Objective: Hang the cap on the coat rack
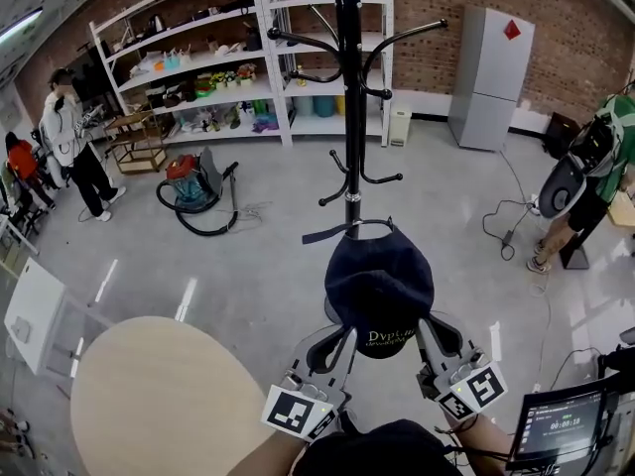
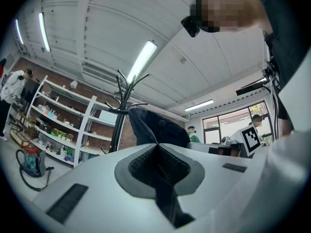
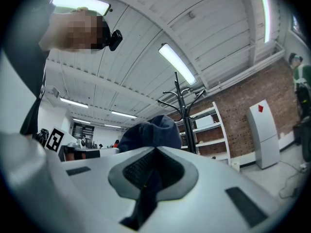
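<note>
1. The left gripper [image 2: 158, 166] has its jaws drawn narrow, nearly together. A fold of dark blue cloth is pinched between the pads and runs back down the gap toward the camera. That cloth is the edge of the cap [image 1: 379, 284].
2. The right gripper [image 3: 153, 171] is in the same state, with its jaws closed tight on a strip of the cap's fabric. The rounded crown bulges up just beyond the tips.
3. In the head view the two grippers come in from 6 o'clock. The left one grips the cap's rim at about 7 o'clock of the cap and the right one at about 5 o'clock, so the cap hangs stretched between them, off the floor.
4. The cap sits just below the centre of the head view, with its domed crown turned up toward the camera.
5. Its long axis runs from 12 to 6 o'clock. The front panel with pale lettering points to 6 o'clock, toward the person. The rear opening with its adjusting strap [image 1: 342, 230] points to 12 o'clock.
6. The coat rack [image 1: 350, 87], a black pole with curved hooks, stands directly at 12 o'clock of the cap. The strap lies right at the foot of the visible pole, but I cannot tell whether they touch. No hook carries the cap.
7. A round wooden table [image 1: 159, 395] lies at 8 o'clock of the cap, well apart from it.
8. White shelving [image 1: 228, 58] lines the brick wall at 11 o'clock.
9. A white cabinet [image 1: 491, 77] stands at 1 o'clock.
</note>
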Demonstrator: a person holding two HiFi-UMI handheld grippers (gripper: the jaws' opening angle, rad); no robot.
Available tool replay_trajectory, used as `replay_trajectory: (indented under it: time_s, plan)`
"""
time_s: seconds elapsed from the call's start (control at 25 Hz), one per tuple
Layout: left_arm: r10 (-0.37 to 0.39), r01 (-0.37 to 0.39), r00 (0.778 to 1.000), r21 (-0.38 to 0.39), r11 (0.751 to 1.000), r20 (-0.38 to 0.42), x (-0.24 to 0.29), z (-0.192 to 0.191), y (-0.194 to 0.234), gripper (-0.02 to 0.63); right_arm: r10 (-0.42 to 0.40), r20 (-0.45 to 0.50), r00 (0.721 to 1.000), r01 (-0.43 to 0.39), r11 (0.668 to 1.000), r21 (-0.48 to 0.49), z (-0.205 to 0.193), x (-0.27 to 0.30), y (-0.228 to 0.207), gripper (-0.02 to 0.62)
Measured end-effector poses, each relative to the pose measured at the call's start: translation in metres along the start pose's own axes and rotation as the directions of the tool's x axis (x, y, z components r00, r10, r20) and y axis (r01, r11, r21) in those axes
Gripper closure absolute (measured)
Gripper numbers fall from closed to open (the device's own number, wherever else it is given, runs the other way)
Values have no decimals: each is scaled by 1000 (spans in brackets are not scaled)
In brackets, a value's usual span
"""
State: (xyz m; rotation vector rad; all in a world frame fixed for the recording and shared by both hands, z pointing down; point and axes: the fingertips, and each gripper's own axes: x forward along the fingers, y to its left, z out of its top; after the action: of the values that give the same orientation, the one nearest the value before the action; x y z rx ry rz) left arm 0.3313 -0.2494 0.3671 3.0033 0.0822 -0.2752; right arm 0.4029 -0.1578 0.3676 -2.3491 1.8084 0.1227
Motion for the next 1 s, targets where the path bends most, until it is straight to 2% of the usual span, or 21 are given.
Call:
replay_trajectory:
  time_s: [0.48, 1.0]
  plan:
    - [-40, 40, 999, 22, 999, -1, 14, 1, 10, 588, -36, 41, 998, 35, 999, 20, -1, 14, -13, 580]
    - [16, -17, 1000, 101, 995, 15, 50, 27, 24, 588, 33, 95, 995, -38, 998, 45, 18, 50, -44, 581]
